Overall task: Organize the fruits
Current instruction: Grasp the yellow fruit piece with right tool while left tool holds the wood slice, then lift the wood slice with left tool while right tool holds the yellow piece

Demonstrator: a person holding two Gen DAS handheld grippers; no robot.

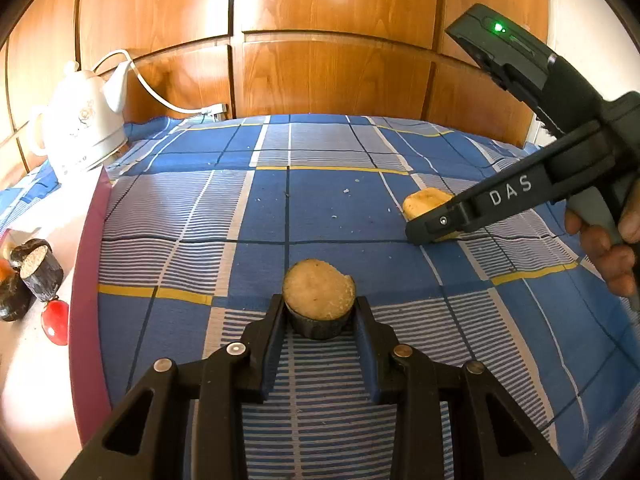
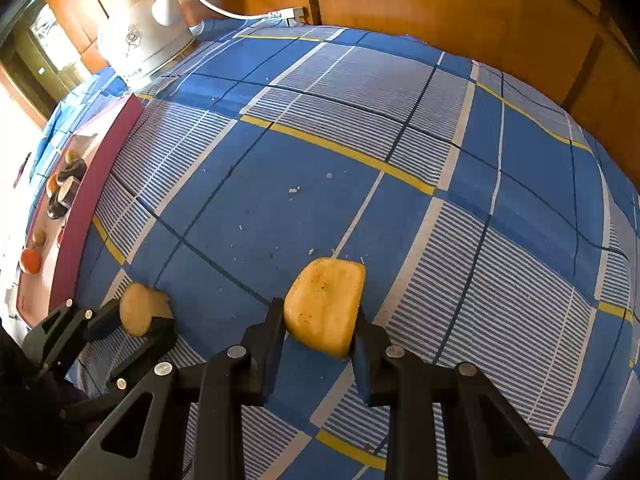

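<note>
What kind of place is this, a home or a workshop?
Probably a home room, not a workshop: a table under a blue checked cloth, a white electric kettle with its cord beside it, and wooden cabinet doors right behind.

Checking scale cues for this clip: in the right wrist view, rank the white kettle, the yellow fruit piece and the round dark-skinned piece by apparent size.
1. white kettle, though farthest away.
2. yellow fruit piece, nearest the camera, so its size is exaggerated.
3. round dark-skinned piece, partly hidden by the left gripper.
</note>
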